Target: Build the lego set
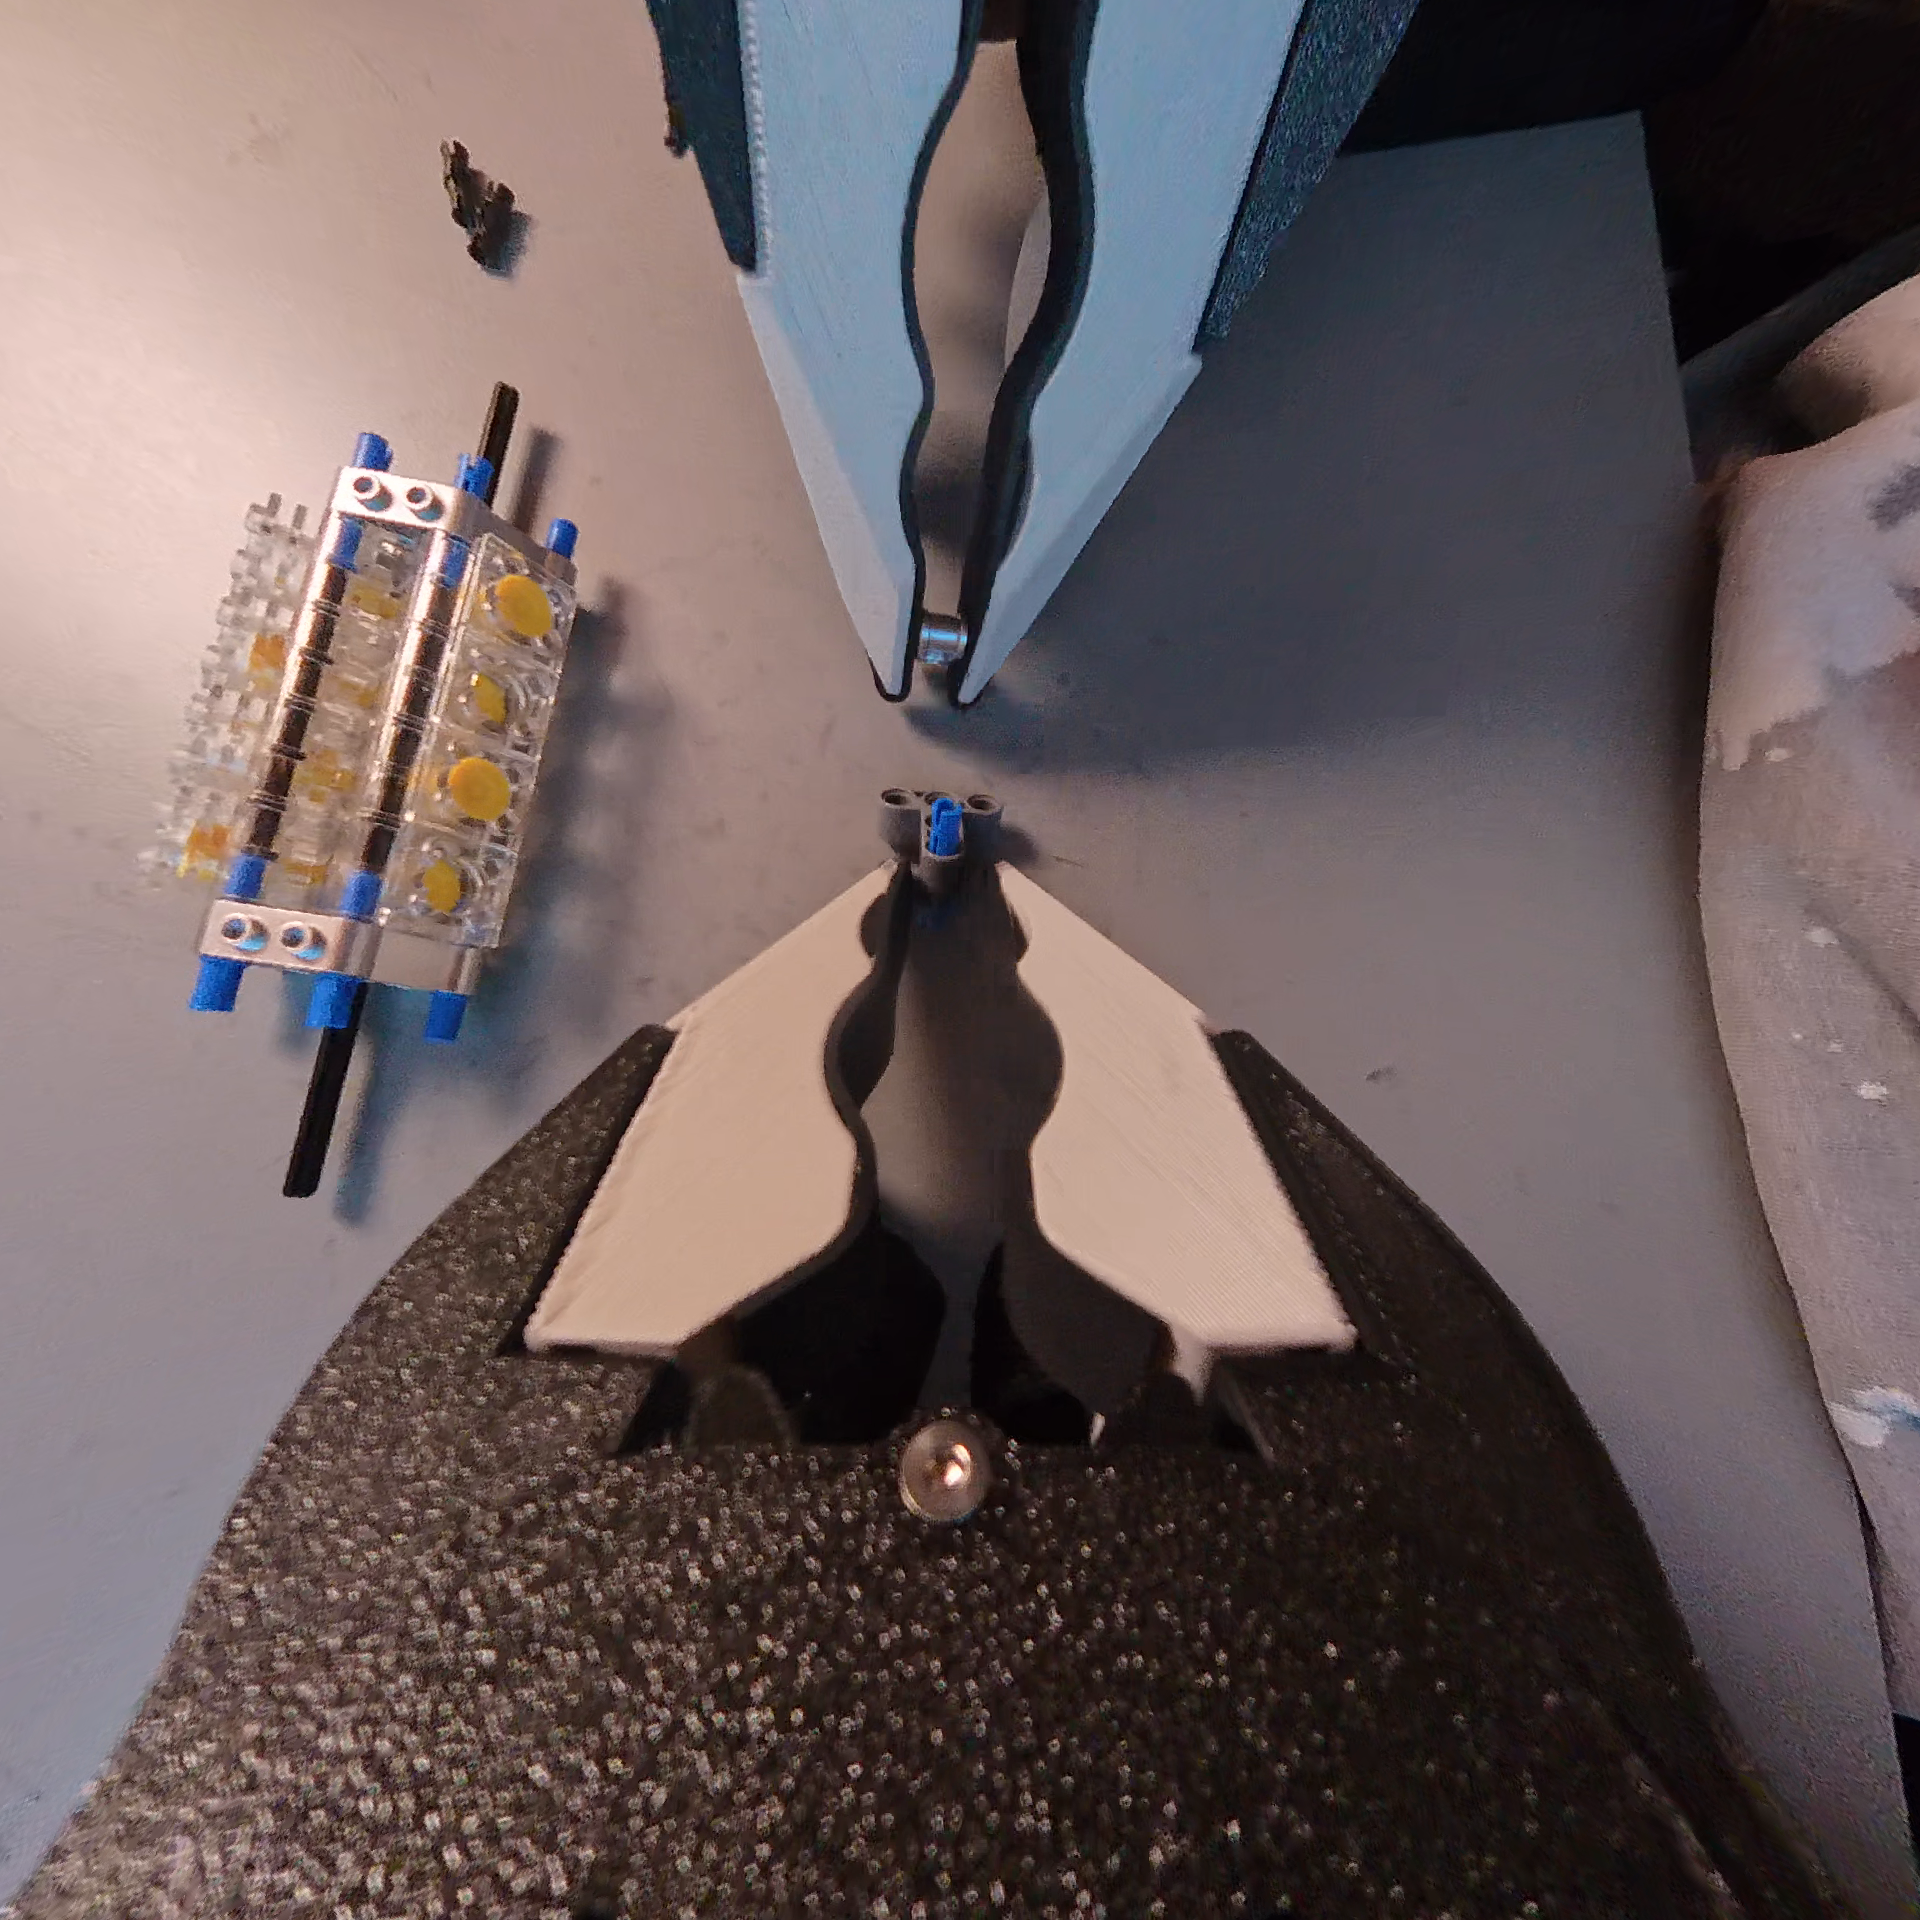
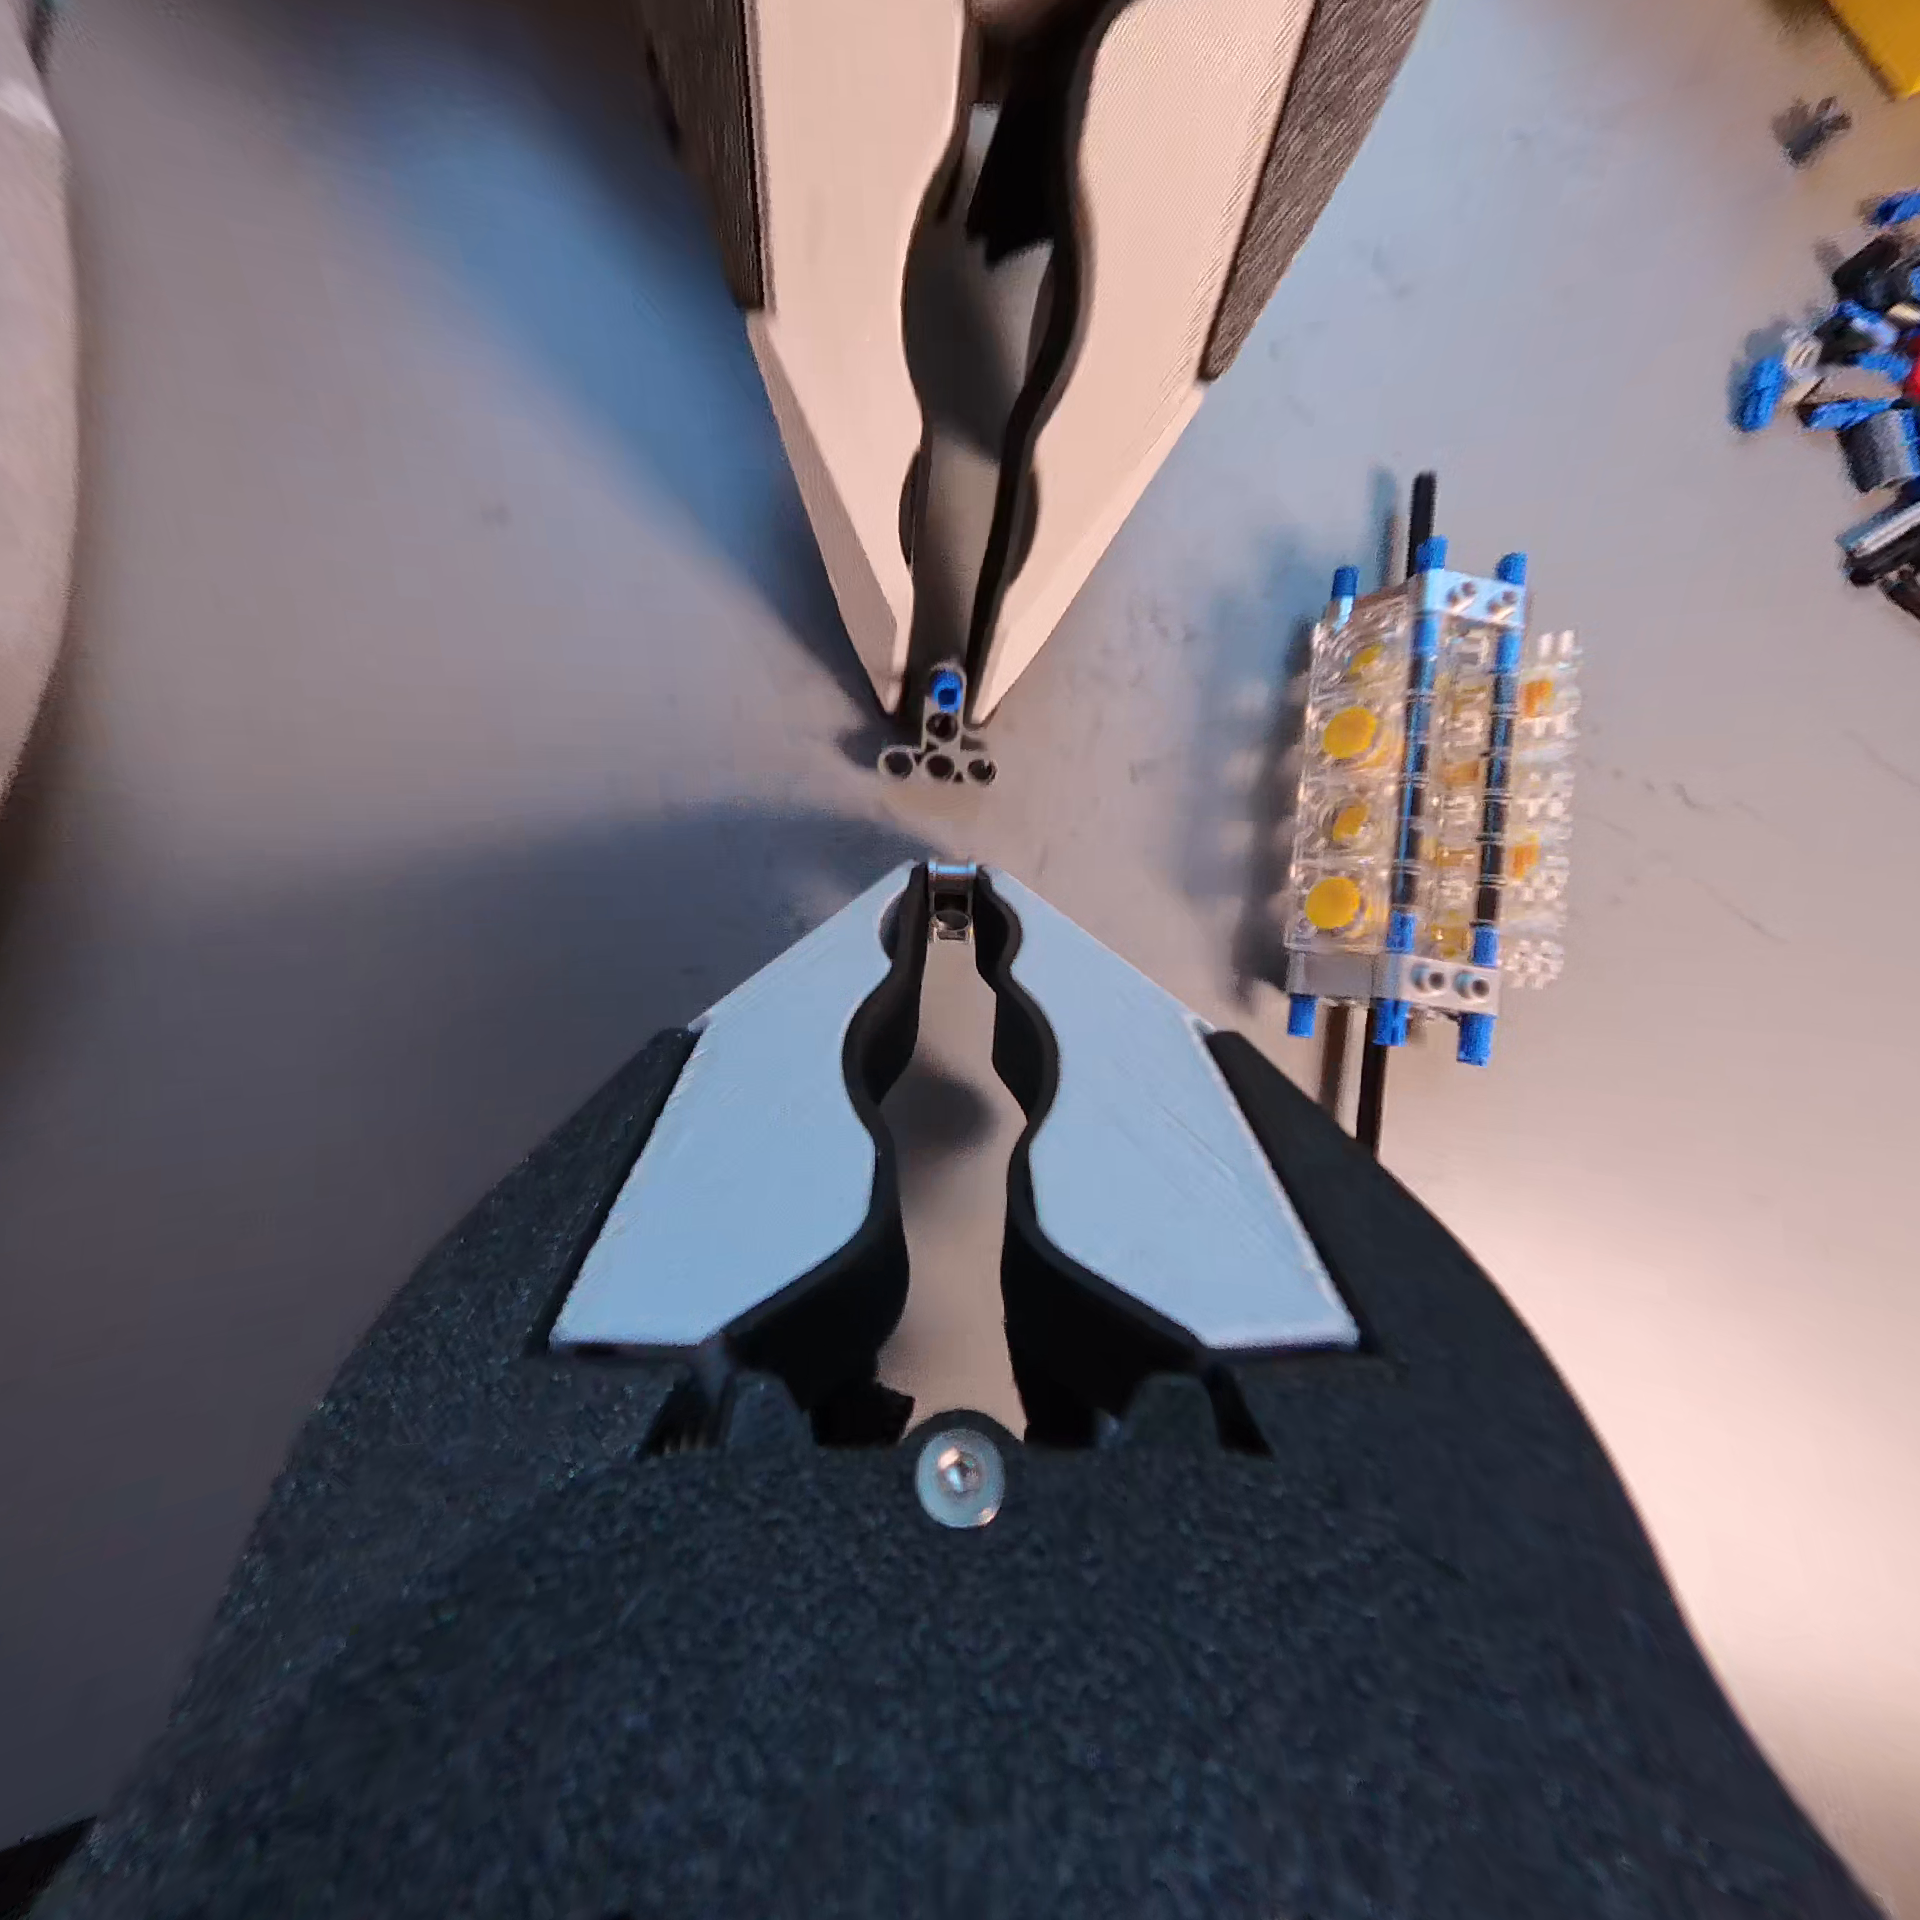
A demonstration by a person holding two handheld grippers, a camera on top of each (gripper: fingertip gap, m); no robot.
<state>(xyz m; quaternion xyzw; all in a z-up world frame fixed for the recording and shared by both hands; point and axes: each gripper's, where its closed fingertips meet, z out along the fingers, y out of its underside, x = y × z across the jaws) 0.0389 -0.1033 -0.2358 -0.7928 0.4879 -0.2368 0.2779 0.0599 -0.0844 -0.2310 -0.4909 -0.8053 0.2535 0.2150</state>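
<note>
My left gripper (image 1: 943, 868) is shut on a small grey T-shaped connector (image 1: 940, 816) with a blue pin in it; the connector also shows in the right wrist view (image 2: 937, 764). My right gripper (image 2: 951, 878) is shut on a small light-grey bush piece (image 2: 951, 873). The two grippers face each other tip to tip with a short gap between the held parts. In the left wrist view the right gripper (image 1: 933, 681) comes down from the top with the bush (image 1: 940, 636). In the right wrist view the left gripper (image 2: 940, 707) comes down from the top.
A clear brick assembly (image 1: 364, 727) with yellow discs, black axles and blue pins lies on the grey table (image 1: 1351, 727), left of the grippers; it shows at right in the right wrist view (image 2: 1423, 790). A small dark part (image 1: 478, 203) lies beyond it. Loose blue and black parts (image 2: 1860, 384) sit far right. A stained cloth (image 1: 1818, 935) covers the table's right edge. My left and right fingertips are right by each other.
</note>
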